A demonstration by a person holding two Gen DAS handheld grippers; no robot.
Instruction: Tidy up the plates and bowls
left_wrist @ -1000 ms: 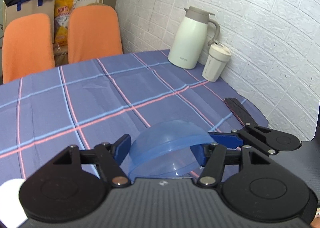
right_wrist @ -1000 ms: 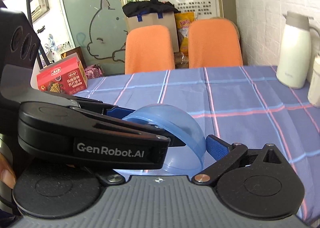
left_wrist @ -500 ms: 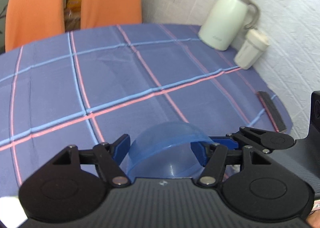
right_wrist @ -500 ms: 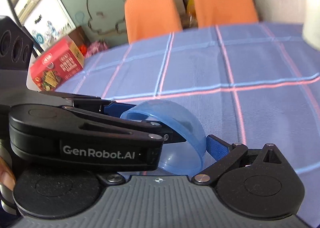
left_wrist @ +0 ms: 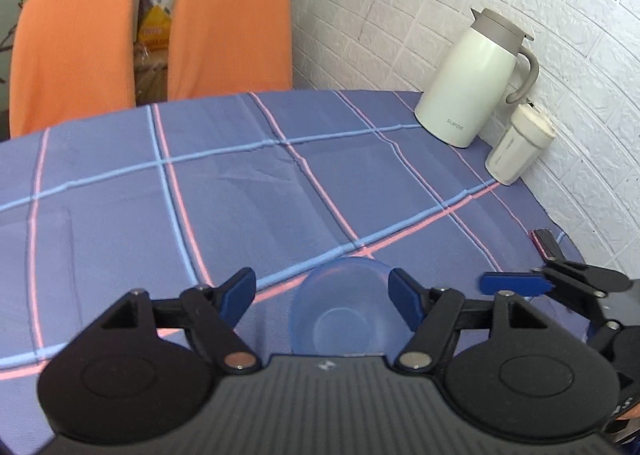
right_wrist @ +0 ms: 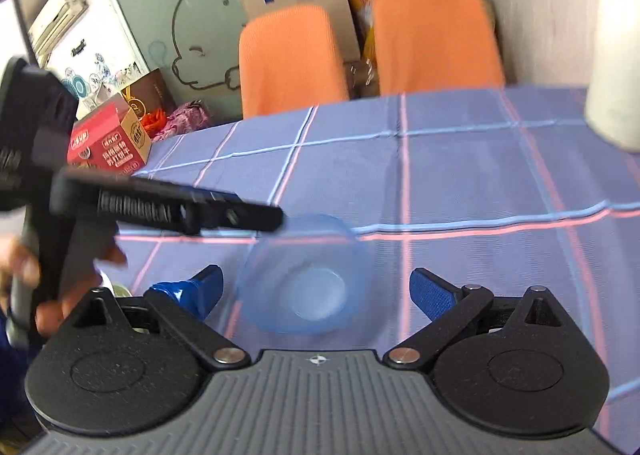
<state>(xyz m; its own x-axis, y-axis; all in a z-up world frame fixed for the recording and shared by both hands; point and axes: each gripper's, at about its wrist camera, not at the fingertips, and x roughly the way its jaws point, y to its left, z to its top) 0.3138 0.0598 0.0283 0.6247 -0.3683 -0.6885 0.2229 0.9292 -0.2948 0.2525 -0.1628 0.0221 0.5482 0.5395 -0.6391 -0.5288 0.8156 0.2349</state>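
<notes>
Blue bowl (left_wrist: pixel 344 307) upright on counter (left_wrist: pixel 240 191), 6 o'clock, between both hand-held grippers: left (left_wrist: pixel 323 294), right (right_wrist: pixel 316 291), both spread apart, clear. Light, thin, slippery plastic; pinch rim.

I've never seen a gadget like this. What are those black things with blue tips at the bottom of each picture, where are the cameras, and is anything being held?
There is no robot here: a person carries a pair of hand-held tongs in each hand, and each has a wide-angle camera looking forward along its two blue-tipped fingers. One picture comes from the left tongs, the other from the right tongs. Both stand open, so nothing is held. Between their tips sits a clear blue bowl, upright on the checked tablecloth. In the right view, the long black shape is the left tongs seen from the side, with the person's hand gripping the handle. At the table's far side by the wall stand a cream jug and a small lidded cup; two orange chairs are behind.
</notes>
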